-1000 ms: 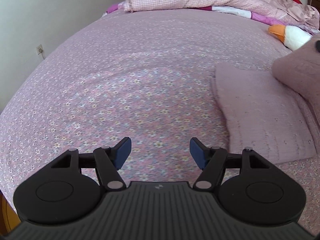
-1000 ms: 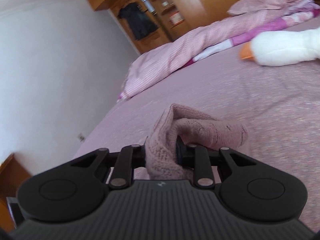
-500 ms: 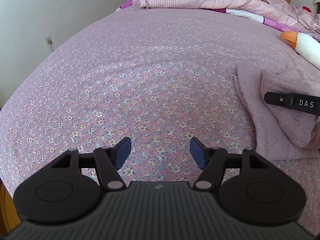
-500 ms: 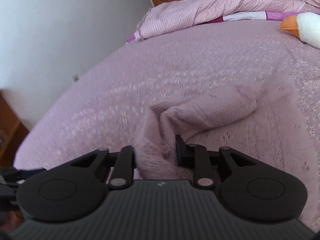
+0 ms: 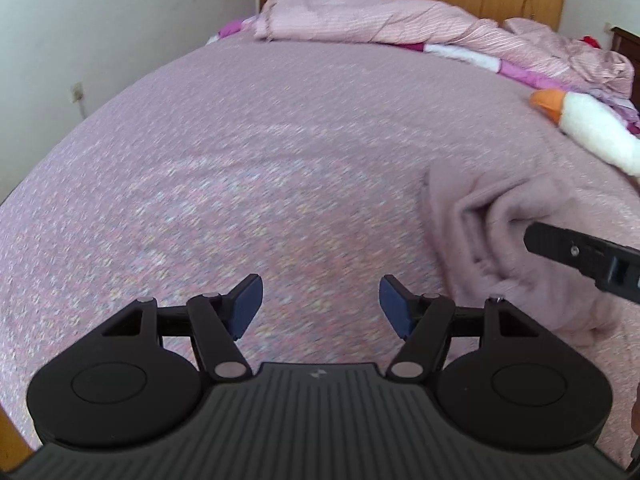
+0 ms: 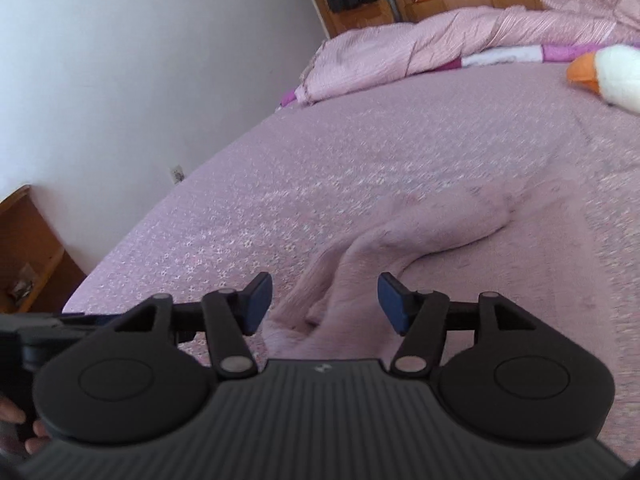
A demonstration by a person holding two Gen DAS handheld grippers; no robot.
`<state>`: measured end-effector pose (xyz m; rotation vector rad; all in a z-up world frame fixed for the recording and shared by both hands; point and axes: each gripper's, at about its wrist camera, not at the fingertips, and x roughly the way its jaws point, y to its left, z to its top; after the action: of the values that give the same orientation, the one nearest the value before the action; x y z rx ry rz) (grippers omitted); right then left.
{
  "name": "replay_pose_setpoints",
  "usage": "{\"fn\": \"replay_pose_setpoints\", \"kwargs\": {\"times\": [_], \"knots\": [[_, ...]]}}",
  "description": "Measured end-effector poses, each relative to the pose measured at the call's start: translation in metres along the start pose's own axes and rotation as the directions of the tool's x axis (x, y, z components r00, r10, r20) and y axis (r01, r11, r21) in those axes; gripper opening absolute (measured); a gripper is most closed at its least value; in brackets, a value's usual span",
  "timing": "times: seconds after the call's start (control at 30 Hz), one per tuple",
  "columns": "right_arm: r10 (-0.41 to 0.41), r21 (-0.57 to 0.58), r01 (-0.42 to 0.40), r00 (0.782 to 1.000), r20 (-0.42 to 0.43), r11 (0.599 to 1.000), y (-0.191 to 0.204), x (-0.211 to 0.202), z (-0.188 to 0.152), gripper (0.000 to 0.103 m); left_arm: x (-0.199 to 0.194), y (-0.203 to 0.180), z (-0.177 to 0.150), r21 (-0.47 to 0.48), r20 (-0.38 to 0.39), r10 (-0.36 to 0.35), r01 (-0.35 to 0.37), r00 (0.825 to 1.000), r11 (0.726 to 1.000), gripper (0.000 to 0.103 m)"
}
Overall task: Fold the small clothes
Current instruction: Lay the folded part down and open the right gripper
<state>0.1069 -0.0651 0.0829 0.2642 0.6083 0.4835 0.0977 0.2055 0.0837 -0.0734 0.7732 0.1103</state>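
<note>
A small dusty-pink knit garment (image 5: 516, 240) lies partly folded and bunched on the floral pink bedspread (image 5: 260, 184). In the right wrist view the garment (image 6: 420, 240) stretches ahead of the fingers. My right gripper (image 6: 325, 300) is open, its blue pads on either side of the garment's near fold, not clamping it. One of its fingers (image 5: 580, 252) shows over the garment in the left wrist view. My left gripper (image 5: 321, 304) is open and empty over bare bedspread, left of the garment.
A white plush goose (image 5: 592, 128) with an orange beak lies at the right. A rumpled pink quilt (image 5: 392, 20) sits along the far end of the bed. A wooden bedside unit (image 6: 28, 256) stands by the white wall at the left.
My right gripper has opened and let go of the garment fold it was clamping; the fold has dropped onto the bed. My left gripper stays open and has shifted toward the garment.
</note>
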Motion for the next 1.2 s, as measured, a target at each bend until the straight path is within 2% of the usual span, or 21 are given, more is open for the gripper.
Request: {"fn": "replay_pose_setpoints", "kwargs": {"times": [0.13, 0.27, 0.53, 0.77, 0.93, 1.0, 1.03, 1.13, 1.2], "knots": [[-0.064, 0.019, 0.064, 0.997, 0.041, 0.998, -0.019, -0.023, 0.002, 0.061, -0.004, -0.024, 0.01, 0.038, 0.023, -0.042, 0.041, 0.999, 0.998, 0.072], [-0.158, 0.079, 0.153, 0.985, 0.066, 0.985, -0.049, -0.039, -0.003, 0.061, 0.0, -0.052, 0.019, 0.085, 0.041, -0.078, 0.074, 0.996, 0.994, 0.074], [-0.276, 0.228, 0.261, 0.961, 0.033, 0.938, -0.108, -0.048, -0.017, 0.062, 0.034, -0.107, 0.036, 0.176, 0.036, -0.163, 0.154, 0.986, 0.972, 0.074], [-0.25, 0.259, 0.241, 0.968, 0.002, 0.935, -0.127, -0.044, -0.031, 0.062, 0.076, -0.148, 0.036, 0.301, 0.025, -0.147, 0.133, 0.989, 0.944, 0.074], [-0.223, 0.28, 0.214, 0.975, -0.001, 0.936, -0.132, -0.037, -0.038, 0.062, 0.098, -0.157, 0.034, 0.313, 0.044, -0.149, 0.128, 0.988, 0.941, 0.074], [-0.209, 0.288, 0.2, 0.978, -0.001, 0.936, -0.132, -0.035, -0.04, 0.062, 0.104, -0.157, 0.035, 0.301, 0.064, -0.152, 0.127, 0.986, 0.945, 0.05], [-0.203, 0.29, 0.194, 0.979, -0.001, 0.937, -0.132, -0.035, -0.041, 0.062, 0.107, -0.156, 0.037, 0.286, 0.059, -0.148, 0.125, 0.987, 0.95, 0.028], [-0.164, 0.284, 0.158, 0.986, -0.002, 0.946, -0.13, -0.034, -0.039, 0.063, 0.109, -0.14, 0.045, 0.185, 0.069, -0.166, 0.151, 0.984, 0.971, 0.021], [-0.123, 0.265, 0.119, 0.992, -0.003, 0.957, -0.123, -0.033, -0.038, 0.063, 0.107, -0.125, 0.05, 0.122, 0.089, -0.163, 0.152, 0.983, 0.981, 0.021]]}}
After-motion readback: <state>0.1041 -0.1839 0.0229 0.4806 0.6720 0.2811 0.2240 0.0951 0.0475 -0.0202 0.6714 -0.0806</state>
